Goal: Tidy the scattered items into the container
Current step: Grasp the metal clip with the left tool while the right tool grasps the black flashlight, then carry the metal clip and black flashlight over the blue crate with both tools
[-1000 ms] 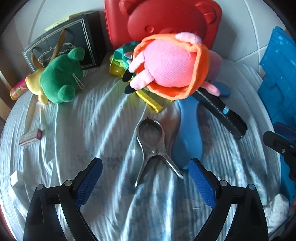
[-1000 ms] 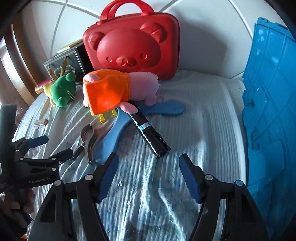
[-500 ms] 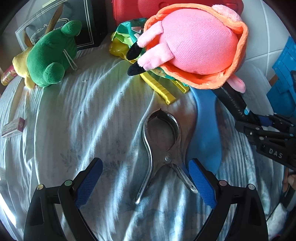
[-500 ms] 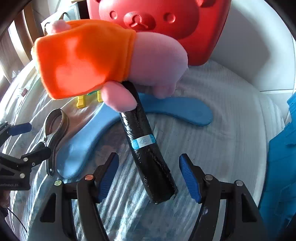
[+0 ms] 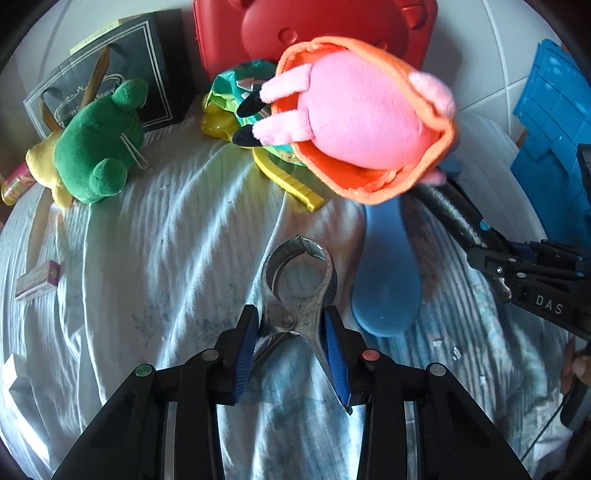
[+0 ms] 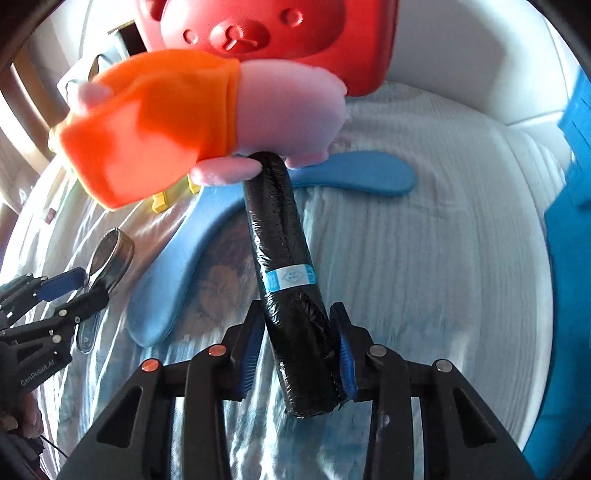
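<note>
A metal spring clamp (image 5: pixel 297 291) lies on the pale bedsheet (image 5: pixel 166 258). My left gripper (image 5: pixel 291 339) is closing on it, and its blue pads touch both sides at the pivot. A black roll of bags (image 6: pixel 284 258) with a blue label lies with its far end under a pink plush in an orange dress (image 6: pixel 166 122). My right gripper (image 6: pixel 299 347) is closing around the roll's near end, pads against it. The blue crate (image 6: pixel 569 258) stands at the right edge.
A blue curved plastic piece (image 5: pixel 388 266) lies between clamp and roll. A green plush (image 5: pixel 99 147), a dark box (image 5: pixel 110 92), a yellow strip (image 5: pixel 291 184) and a small carton (image 5: pixel 37 284) lie further off. A red bear case (image 6: pixel 266 33) stands behind.
Both grippers came down and forward onto the sheet. The left jaws went from wide open to closed around the clamp. The right jaws narrowed onto the black roll.
</note>
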`<move>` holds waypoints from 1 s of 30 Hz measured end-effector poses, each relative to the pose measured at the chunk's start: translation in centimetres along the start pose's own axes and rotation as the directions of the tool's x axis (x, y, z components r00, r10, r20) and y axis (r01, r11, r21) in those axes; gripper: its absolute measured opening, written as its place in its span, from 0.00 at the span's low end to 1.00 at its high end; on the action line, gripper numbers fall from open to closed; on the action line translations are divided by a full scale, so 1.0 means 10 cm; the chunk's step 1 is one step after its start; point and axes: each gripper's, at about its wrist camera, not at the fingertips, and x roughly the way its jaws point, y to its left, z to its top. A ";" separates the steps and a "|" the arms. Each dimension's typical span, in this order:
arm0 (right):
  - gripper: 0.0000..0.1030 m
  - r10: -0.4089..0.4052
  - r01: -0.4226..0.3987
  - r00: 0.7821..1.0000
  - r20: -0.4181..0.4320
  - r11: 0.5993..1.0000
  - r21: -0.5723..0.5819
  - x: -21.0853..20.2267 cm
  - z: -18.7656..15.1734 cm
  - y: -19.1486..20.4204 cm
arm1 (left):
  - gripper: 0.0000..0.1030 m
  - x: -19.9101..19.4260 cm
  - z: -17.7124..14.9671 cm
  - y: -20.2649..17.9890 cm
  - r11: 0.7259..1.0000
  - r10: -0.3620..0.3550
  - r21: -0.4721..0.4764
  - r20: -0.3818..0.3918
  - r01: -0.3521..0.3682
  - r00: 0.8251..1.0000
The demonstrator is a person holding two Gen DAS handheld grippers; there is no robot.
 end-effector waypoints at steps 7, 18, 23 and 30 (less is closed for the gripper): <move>0.30 0.012 -0.012 0.999 0.044 1.000 0.004 -0.40 -0.24 0.10 | 0.34 -0.34 -0.19 -0.04 0.999 0.004 0.036 0.035 -0.006 0.999; 0.29 0.028 -0.028 0.997 0.073 1.000 0.002 -1.19 -0.94 0.49 | 0.34 -0.97 -0.62 0.04 0.998 -0.013 0.057 0.076 0.009 0.997; 0.29 0.030 -0.029 0.999 -0.038 0.999 0.030 -1.17 -1.42 0.57 | 0.34 -1.18 -0.81 0.02 0.995 -0.030 0.095 0.082 0.022 0.996; 0.29 -0.019 0.023 0.997 -0.071 0.998 0.063 -1.00 -1.42 0.61 | 0.34 -1.25 -1.05 0.01 0.993 -0.054 0.106 0.058 0.047 0.997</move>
